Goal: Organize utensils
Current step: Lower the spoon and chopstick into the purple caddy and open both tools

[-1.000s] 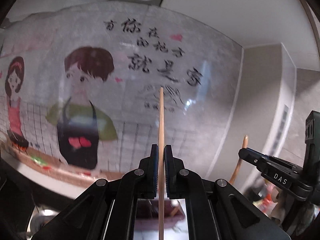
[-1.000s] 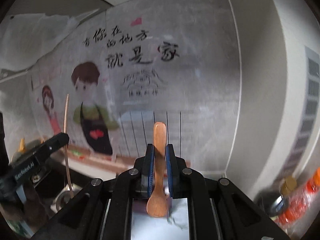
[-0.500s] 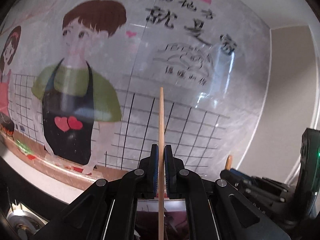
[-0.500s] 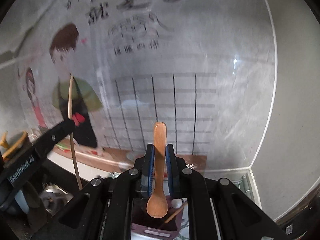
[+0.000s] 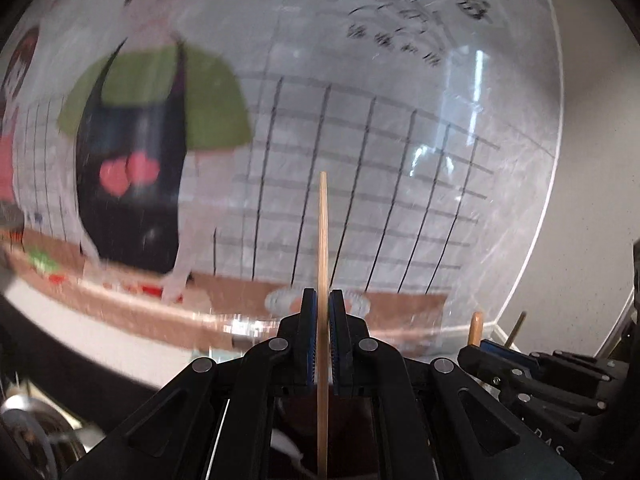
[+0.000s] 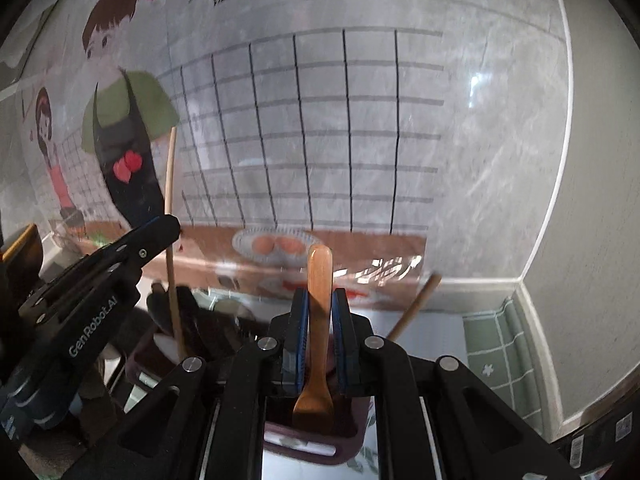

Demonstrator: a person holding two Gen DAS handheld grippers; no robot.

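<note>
Both lowered, spoon (image 6: 319, 320) in right gripper (image 6: 319, 344)

ahead of my fingers: wall (image 6: 480, 160) with cartoon sticker (image 5: 160, 120) closes the way | below my right fingers: dark holder (image 6: 304, 446), mouth taken by my spoon (image 6: 318, 320) | right of them: slanted wooden stick (image 6: 416, 304), then bare counter (image 6: 432, 332) | left of them: my left gripper (image 6: 170, 226) with its chopstick (image 6: 172, 240), close.

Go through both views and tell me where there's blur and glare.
Left wrist: the wall mural is smeared by motion blur, with glare streaks at right, while the chopstick stays sharp. Right wrist: milder blur, a glare spot at upper right, spoon crisp.
</note>
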